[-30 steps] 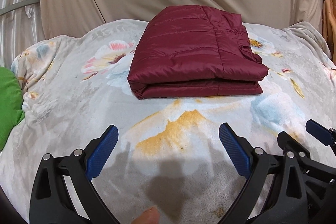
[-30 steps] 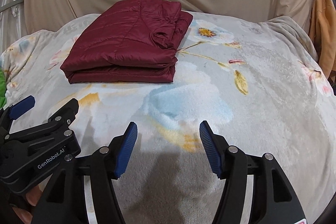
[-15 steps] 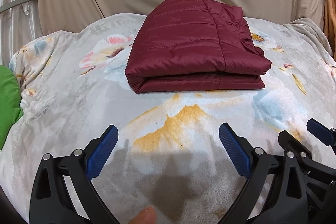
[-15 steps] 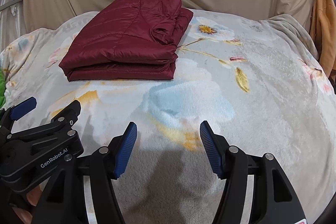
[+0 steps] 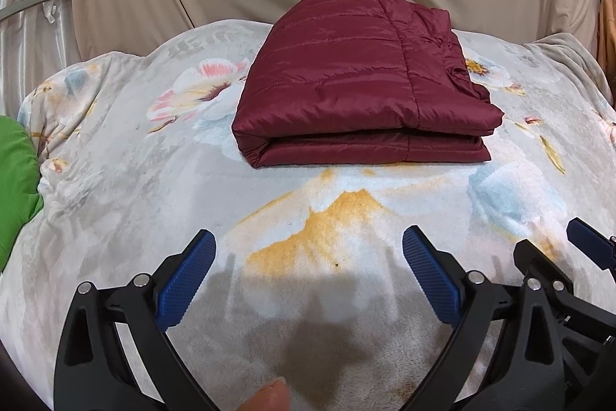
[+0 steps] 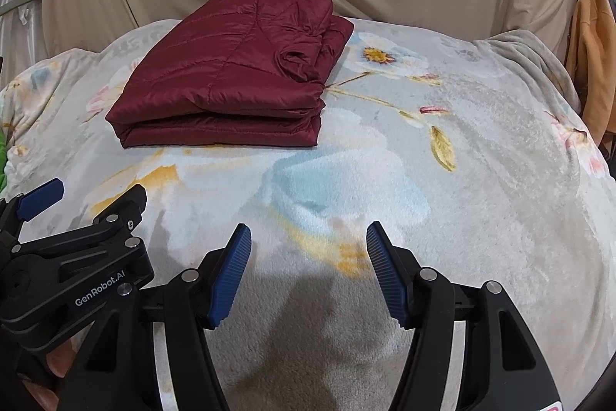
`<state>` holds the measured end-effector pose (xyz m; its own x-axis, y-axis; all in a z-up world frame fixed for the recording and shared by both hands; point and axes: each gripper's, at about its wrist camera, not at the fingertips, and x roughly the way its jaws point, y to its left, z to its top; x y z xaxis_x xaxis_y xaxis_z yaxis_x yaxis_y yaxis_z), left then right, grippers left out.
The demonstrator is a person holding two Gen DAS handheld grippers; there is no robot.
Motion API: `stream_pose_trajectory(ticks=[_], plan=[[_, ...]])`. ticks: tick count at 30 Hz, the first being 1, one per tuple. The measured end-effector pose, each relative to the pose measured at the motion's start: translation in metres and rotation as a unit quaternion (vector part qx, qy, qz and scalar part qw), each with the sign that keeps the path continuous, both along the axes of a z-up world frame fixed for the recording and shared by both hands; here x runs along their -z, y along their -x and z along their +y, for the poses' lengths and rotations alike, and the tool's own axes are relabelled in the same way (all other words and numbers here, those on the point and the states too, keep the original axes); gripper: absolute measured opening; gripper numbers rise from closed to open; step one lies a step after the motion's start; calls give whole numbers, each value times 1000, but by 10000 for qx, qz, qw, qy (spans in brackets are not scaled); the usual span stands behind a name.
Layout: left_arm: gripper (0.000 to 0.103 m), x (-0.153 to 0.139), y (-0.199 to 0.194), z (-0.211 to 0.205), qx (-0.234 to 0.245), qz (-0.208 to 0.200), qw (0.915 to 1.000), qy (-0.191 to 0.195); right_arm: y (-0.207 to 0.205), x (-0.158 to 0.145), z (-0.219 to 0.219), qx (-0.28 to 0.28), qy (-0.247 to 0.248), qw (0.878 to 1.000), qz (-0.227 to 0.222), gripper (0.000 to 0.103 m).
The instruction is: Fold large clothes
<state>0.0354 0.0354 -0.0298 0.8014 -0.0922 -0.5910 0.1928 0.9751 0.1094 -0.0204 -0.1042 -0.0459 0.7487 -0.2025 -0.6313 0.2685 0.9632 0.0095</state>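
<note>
Here, both grippers (image 5: 308, 249) (image 6: 308, 249) low, fingers (image 5: 431, 272) apart.

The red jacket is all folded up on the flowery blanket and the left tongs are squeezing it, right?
Not quite. The left tongs are open and hold nothing, well short of the red jacket, as the left wrist view shows. It is folded up on the flowery blanket.

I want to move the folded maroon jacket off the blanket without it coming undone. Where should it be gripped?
Probably at the rounded fold of the maroon jacket, its near-left corner, coming in low from the near side. There the layers join; its right end shows loose, bunched edges. Both grippers, left gripper and right gripper, are open and empty.
</note>
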Motion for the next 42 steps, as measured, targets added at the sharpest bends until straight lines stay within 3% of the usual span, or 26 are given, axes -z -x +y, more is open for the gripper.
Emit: stream_pose_trajectory(ticks=[42], plan=[[89, 1, 0, 0, 9, 48, 10000, 78, 3, -4, 4, -21, 74, 10000, -33, 61]])
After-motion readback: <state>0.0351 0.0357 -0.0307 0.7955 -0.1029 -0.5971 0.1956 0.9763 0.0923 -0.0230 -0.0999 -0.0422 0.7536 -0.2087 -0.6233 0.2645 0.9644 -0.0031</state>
